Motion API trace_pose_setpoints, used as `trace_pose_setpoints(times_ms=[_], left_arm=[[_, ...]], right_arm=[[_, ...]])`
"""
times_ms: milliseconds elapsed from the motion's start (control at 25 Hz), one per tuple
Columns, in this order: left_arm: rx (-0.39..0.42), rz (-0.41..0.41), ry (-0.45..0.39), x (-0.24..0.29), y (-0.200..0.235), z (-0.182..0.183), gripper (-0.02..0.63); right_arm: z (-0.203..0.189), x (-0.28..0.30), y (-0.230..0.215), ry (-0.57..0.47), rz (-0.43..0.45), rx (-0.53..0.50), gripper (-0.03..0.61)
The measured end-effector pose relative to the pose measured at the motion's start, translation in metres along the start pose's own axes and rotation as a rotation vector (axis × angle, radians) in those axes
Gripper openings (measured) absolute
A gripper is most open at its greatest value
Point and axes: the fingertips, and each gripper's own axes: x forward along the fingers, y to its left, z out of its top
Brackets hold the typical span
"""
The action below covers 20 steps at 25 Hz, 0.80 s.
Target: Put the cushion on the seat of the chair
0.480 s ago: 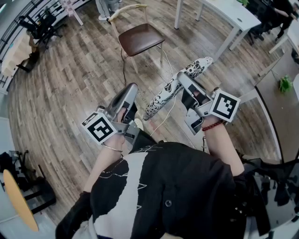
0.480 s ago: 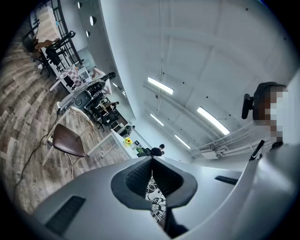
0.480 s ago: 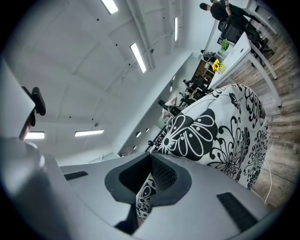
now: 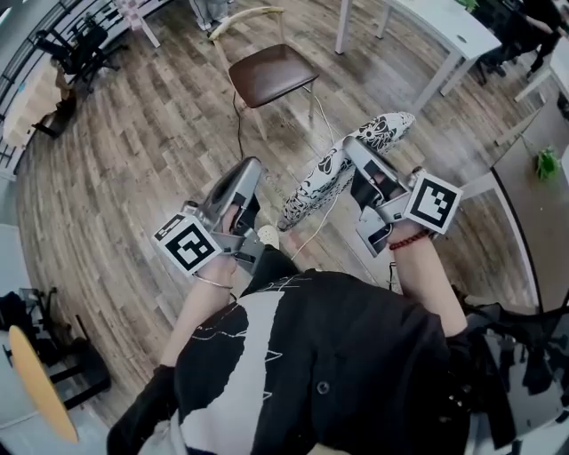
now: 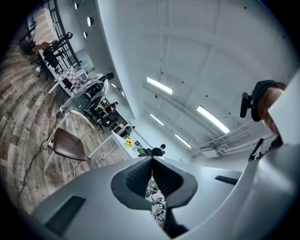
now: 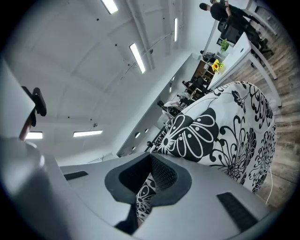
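The black-and-white flowered cushion (image 4: pixel 324 178) hangs edge-up over the wood floor, with my right gripper (image 4: pixel 353 147) shut on its upper edge. In the right gripper view its fabric is pinched between the pads (image 6: pixel 151 157) and the cushion (image 6: pixel 220 136) fills the right side. My left gripper (image 4: pixel 253 166) is to the cushion's left, tip apart from it. Its pads meet (image 5: pixel 152 159), and the cushion's print (image 5: pixel 157 206) shows only through the slot behind them. The chair (image 4: pixel 271 73), brown seat bare, stands ahead; it also appears as the chair (image 5: pixel 68 145) at left.
A cable (image 4: pixel 237 124) runs across the floor beside the chair. White tables (image 4: pixel 444 27) stand at the far right, and a desk with a plant (image 4: pixel 542 160) at the right edge. Dark equipment (image 4: pixel 76 44) sits at the far left. My shoe (image 4: pixel 267 235) shows between the grippers.
Chair, cushion and right gripper sit slightly further right in the head view. Both grips look unchanged.
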Motion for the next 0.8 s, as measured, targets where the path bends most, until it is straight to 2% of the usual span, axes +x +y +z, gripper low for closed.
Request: trace_pose_setpoints(times_ms=[80,200,520,800], left_arm=[[0.006,0.006,-0.002,0.0,0.014,0.007,0.012],[-0.025,0.003,0.002,0.011,0.043,0.041,0.012],[-0.035,-0.078,0.068,0.067,0.096,0.108,0.012],[-0.002,-0.149,0.081,0.085,0.143,0.168,0.012]], right_arm=[[-0.001,0.009,-0.005,-0.003,-0.001,0.01,0.015],[0.008,0.046,-0.004,-0.009,-0.021,0.024,0.015],[0.047,0.128,-0.014,-0.054,-0.073,-0.02,0.015],[0.067,0.198,-0.023,-0.127,-0.091,-0.042,0.015]])
